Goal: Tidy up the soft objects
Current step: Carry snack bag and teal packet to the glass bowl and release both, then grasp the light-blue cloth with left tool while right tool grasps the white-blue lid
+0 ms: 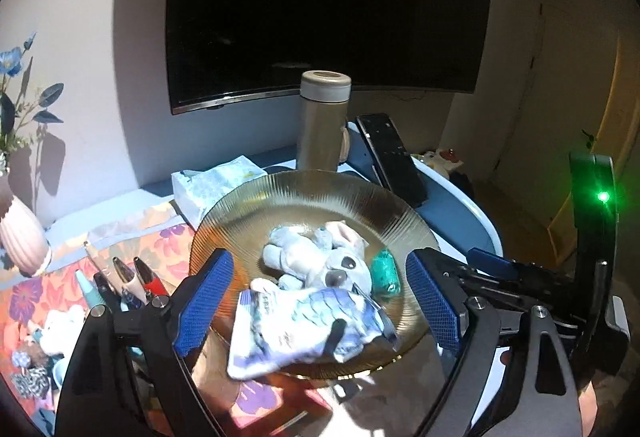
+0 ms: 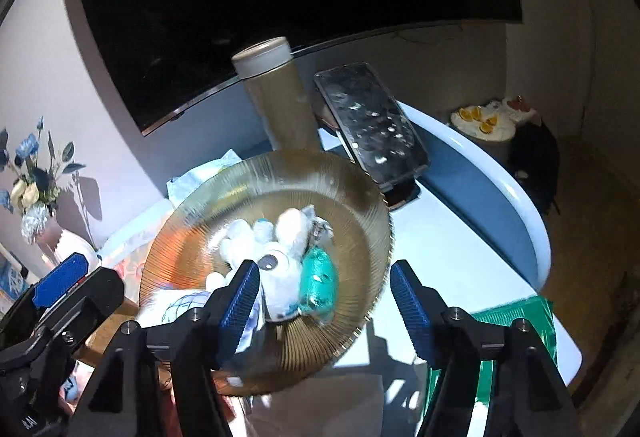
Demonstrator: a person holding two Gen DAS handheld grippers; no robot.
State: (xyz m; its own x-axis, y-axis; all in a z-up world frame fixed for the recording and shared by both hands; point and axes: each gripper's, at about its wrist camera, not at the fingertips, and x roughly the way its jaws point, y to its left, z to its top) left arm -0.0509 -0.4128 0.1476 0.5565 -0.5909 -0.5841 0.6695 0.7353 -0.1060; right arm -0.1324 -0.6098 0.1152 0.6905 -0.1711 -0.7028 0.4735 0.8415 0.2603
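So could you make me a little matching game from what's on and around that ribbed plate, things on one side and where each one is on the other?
Things:
1. plush toy
2. teal wrapped item
3. tall beige flask
4. blue-and-white pouch

Places:
A. standing upright behind the glass plate
B. lying over the plate's near rim
C. in the middle of the plate
D. on the plate, right beside the plush toy

Pairs: 1-C, 2-D, 3-A, 4-B
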